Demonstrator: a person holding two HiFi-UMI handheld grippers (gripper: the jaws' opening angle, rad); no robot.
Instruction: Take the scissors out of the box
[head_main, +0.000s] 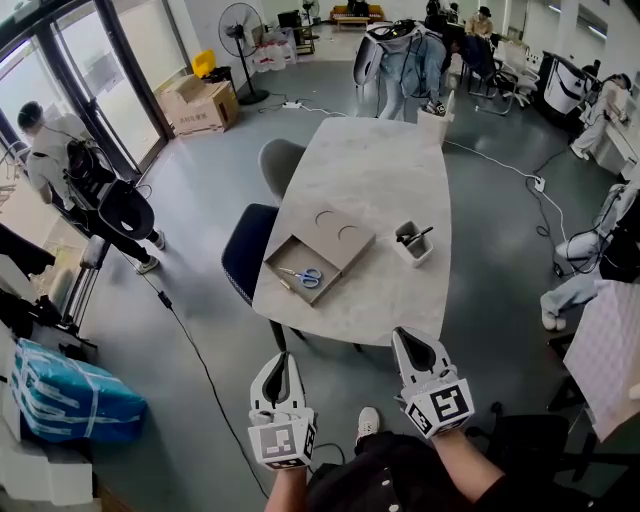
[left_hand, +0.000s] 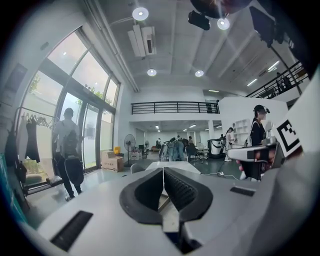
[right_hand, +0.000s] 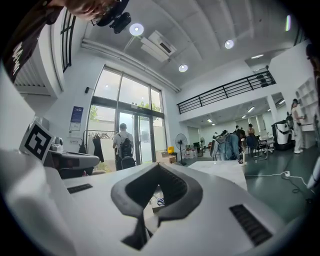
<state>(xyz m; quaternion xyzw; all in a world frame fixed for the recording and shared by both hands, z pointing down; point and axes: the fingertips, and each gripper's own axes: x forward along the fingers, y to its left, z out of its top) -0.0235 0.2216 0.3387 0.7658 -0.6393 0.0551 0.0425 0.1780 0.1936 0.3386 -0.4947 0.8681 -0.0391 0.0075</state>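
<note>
A flat brown cardboard box (head_main: 330, 250) lies open near the front edge of the pale table (head_main: 370, 170). Blue-handled scissors (head_main: 306, 277) lie inside its tray. Both grippers hang in front of the table edge, short of the box and over the floor. My left gripper (head_main: 284, 358) is shut and holds nothing; in the left gripper view its jaws (left_hand: 163, 171) meet. My right gripper (head_main: 406, 336) is also shut and empty. In the right gripper view its jaws (right_hand: 159, 167) meet, and the scissors (right_hand: 160, 202) show small between them, far off.
A small white cup (head_main: 413, 245) with dark pens stands right of the box. Two chairs (head_main: 247, 252) (head_main: 279, 163) are tucked at the table's left side. Cables run across the floor. People work at the far end; a blue bag (head_main: 65, 392) lies at left.
</note>
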